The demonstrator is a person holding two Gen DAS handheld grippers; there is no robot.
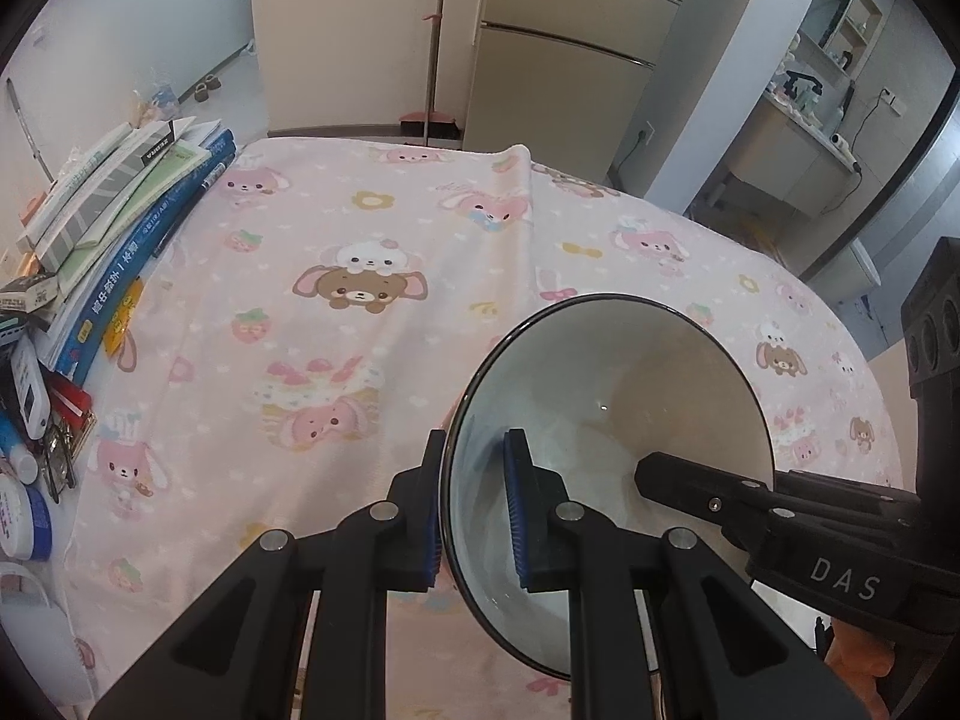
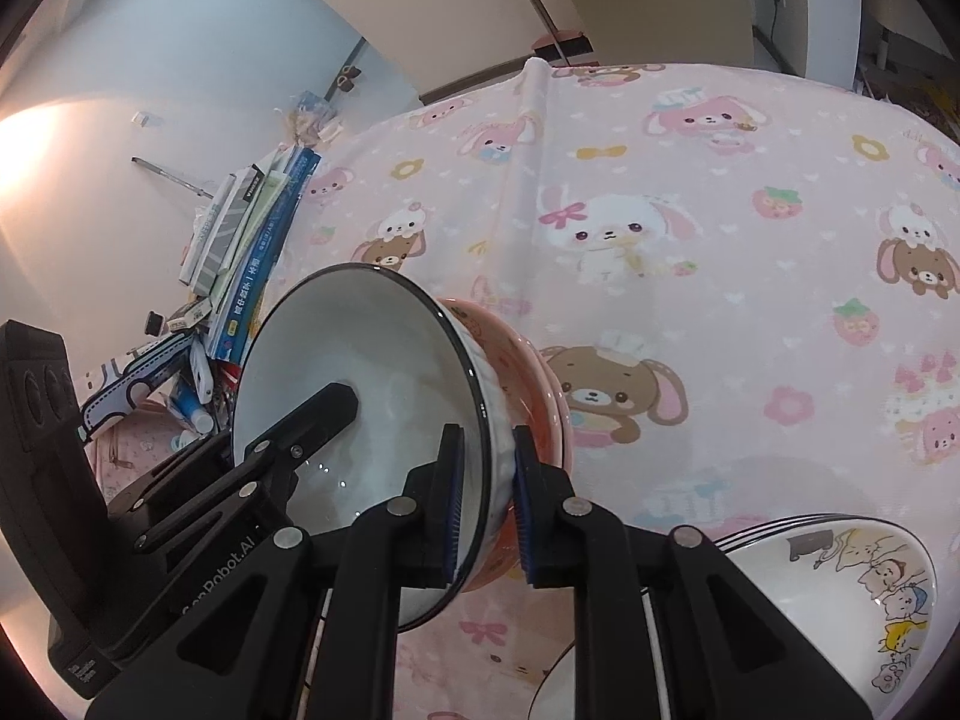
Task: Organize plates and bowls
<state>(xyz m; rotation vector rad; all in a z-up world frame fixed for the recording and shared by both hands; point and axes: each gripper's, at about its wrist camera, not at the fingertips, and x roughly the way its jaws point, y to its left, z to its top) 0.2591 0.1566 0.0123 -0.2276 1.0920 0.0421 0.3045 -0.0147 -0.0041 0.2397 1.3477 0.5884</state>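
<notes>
A white bowl (image 1: 630, 390) with a thin dark rim is tilted above the pink cartoon tablecloth (image 1: 312, 228). My left gripper (image 1: 475, 444) is shut on its left rim, one pad inside and one outside. My right gripper (image 2: 486, 438) is shut on the opposite rim of the same white bowl (image 2: 360, 360). In the right wrist view it rests in a stack of pink bowls (image 2: 534, 384). The other gripper's inner finger (image 1: 666, 474) (image 2: 324, 408) shows inside the bowl in each view.
A cartoon-printed bowl (image 2: 840, 588) sits on other dishes near the front right, with another dark rim (image 2: 558, 672) beside it. Stacked books (image 1: 132, 222) and small bottles and boxes (image 1: 24, 396) crowd the table's left side. A fridge (image 1: 570, 60) stands beyond the far edge.
</notes>
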